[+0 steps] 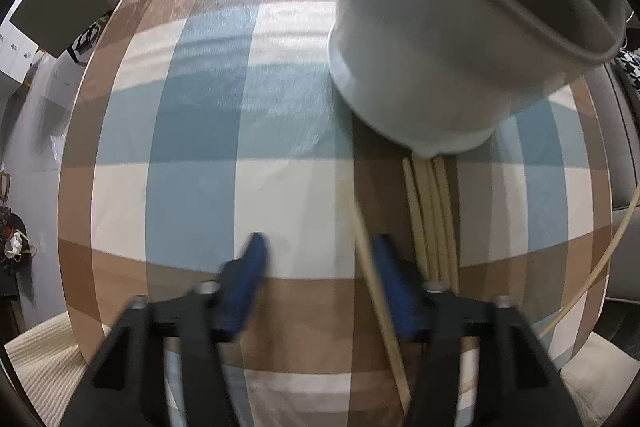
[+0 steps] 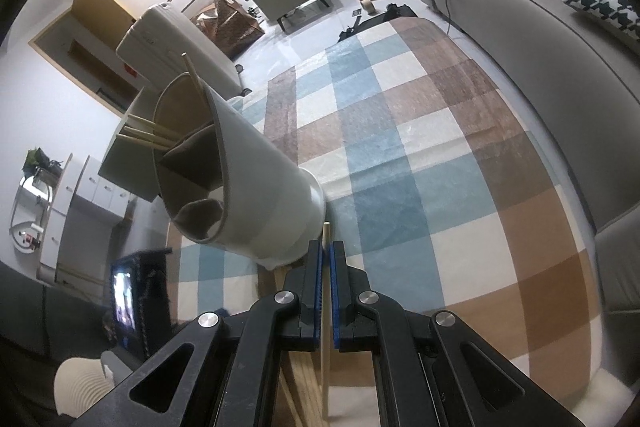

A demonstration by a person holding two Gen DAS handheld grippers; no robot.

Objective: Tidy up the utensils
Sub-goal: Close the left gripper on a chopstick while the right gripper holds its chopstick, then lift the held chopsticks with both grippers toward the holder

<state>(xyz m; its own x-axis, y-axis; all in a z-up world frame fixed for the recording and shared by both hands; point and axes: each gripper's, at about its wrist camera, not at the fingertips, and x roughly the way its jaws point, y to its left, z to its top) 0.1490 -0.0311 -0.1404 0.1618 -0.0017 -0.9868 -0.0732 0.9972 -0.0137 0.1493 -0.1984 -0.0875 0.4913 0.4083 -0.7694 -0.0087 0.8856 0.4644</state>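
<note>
Two hand-held grippers over a checked tablecloth [image 1: 248, 131], with a white utensil holder [image 1: 432, 39] and loose wooden chopsticks [image 1: 430, 215]

Left to right: the left gripper [image 1: 318, 247] points down at the cloth, its blue jaws partly apart, one chopstick [image 1: 376, 291] lying just inside the right jaw, grip uncertain owing to blur; beside it a bundle of chopsticks runs to the foot of the holder; in the right wrist view the divided holder holds several chopsticks [image 2: 148, 135], and the right gripper [image 2: 325, 251] is closed on a single chopstick [image 2: 326, 233] whose tip nears the holder's base
</note>
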